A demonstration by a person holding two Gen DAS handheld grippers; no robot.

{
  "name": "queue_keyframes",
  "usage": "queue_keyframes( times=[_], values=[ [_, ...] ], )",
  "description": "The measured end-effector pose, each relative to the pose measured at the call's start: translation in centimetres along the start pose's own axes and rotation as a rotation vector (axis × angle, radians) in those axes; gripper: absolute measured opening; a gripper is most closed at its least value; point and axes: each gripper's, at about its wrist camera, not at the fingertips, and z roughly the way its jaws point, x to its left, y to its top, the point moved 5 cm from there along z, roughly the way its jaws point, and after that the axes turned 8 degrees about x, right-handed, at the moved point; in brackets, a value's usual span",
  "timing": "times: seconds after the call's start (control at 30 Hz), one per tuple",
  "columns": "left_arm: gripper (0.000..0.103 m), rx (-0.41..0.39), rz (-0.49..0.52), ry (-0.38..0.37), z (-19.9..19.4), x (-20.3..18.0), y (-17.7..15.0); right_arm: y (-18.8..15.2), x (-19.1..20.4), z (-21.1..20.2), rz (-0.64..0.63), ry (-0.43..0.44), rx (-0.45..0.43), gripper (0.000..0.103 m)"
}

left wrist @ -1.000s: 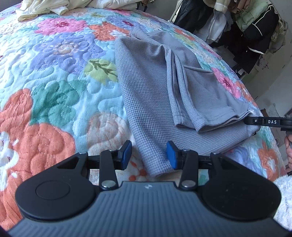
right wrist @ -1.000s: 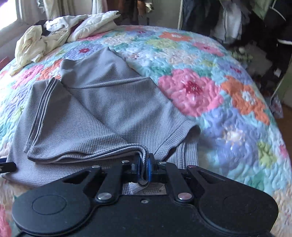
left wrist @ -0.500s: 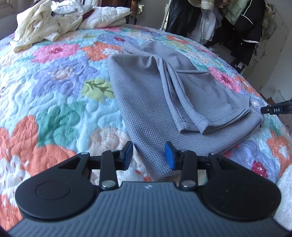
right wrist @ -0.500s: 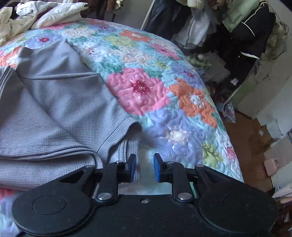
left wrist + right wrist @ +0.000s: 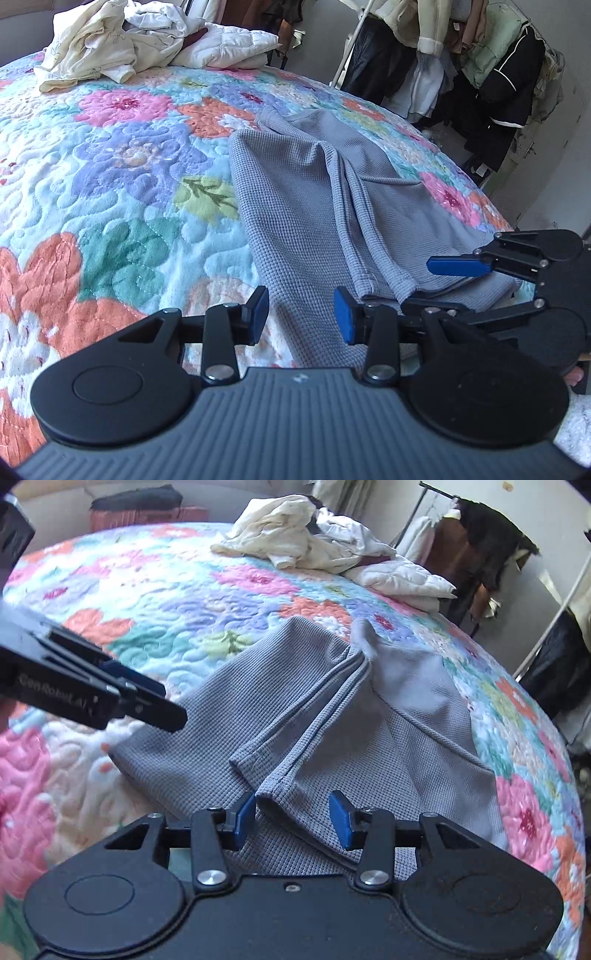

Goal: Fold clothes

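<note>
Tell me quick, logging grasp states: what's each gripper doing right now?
Left gripper: open, holding nothing, over the grey shirt.
Right gripper: open, holding nothing, pads either side of the shirt's folded edge.

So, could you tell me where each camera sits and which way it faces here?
Left wrist: sits on the left gripper, facing across the floral quilt at the grey shirt; its open fingers show, with the right gripper at right.
Right wrist: sits on the right gripper, over the shirt's near hem; its open fingers show, the left gripper entering from the left.
Shared: shirt, quilt, pile of pale clothes.
</note>
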Motion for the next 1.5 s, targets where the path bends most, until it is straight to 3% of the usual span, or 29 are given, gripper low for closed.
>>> queue_keyframes(
  times=[0.2,0.27,0.33,0.43,0.8,0.97,1.07,1.23,1.37,1.47,1.5],
  values=[
    [0.038,0.012,0.034,0.032,0.5,-0.1,-0.2,0.2,-0.5,2.3,-0.047,0.026,0.010,0.049],
    [0.038,0.023,0.027,0.030,0.7,0.0,-0.2,0.3,-2.2,2.3,0.022,0.008,-0.006,0.047],
    [0.038,0.043,0.018,0.025,1.0,0.1,-0.4,0.4,-3.9,2.4,0.092,-0.010,-0.023,0.016],
    [0.037,0.070,0.006,0.027,1.6,0.4,-0.7,0.5,-6.5,2.4,0.196,-0.038,-0.048,0.015],
    [0.038,0.084,0.002,0.022,2.0,0.5,-0.8,-0.3,-17.1,3.6,0.595,-0.154,-0.124,0.014],
    [0.040,0.078,-0.018,0.001,2.0,0.7,-0.6,-0.9,-20.0,4.7,0.692,-0.169,-0.138,0.016],
    [0.040,0.082,-0.035,-0.010,2.0,0.8,-0.6,-1.7,-20.5,4.4,0.731,-0.157,-0.139,0.023],
    [0.041,0.085,-0.045,-0.018,2.0,0.9,-0.6,-3.6,-20.7,3.0,0.801,-0.119,-0.100,0.054],
    [0.041,0.084,-0.049,-0.023,2.0,0.9,-0.6,-5.7,-19.2,2.5,0.841,0.015,-0.034,0.057],
    [0.041,0.087,-0.065,-0.039,2.1,0.9,-0.7,-6.0,-18.0,2.7,0.762,0.012,0.003,0.057],
    [0.041,0.087,-0.067,-0.040,2.0,0.9,-0.7,-6.1,-18.1,2.8,0.758,-0.003,0.011,0.043]
  ],
)
